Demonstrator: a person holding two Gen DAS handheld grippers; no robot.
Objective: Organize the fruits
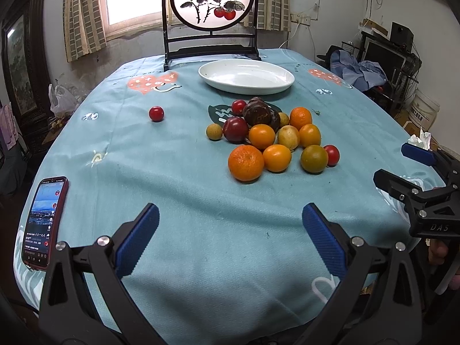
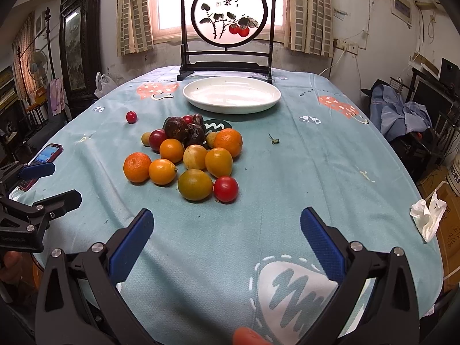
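I am holding the left claw (image 1: 230, 235) wide open and empty over the near edge of the bench (image 1: 178, 178); the fruit pile (image 1: 273, 138) is lying ahead and slightly to its right, one stray cherry tomato (image 1: 156, 113) off to the left. The white plate (image 1: 246, 76) is sitting beyond the pile. My right claw (image 2: 227, 238) is also gaping, holding nothing, with the red tomato (image 2: 226, 189) lying almost straight ahead, so I judge this claw nearer.
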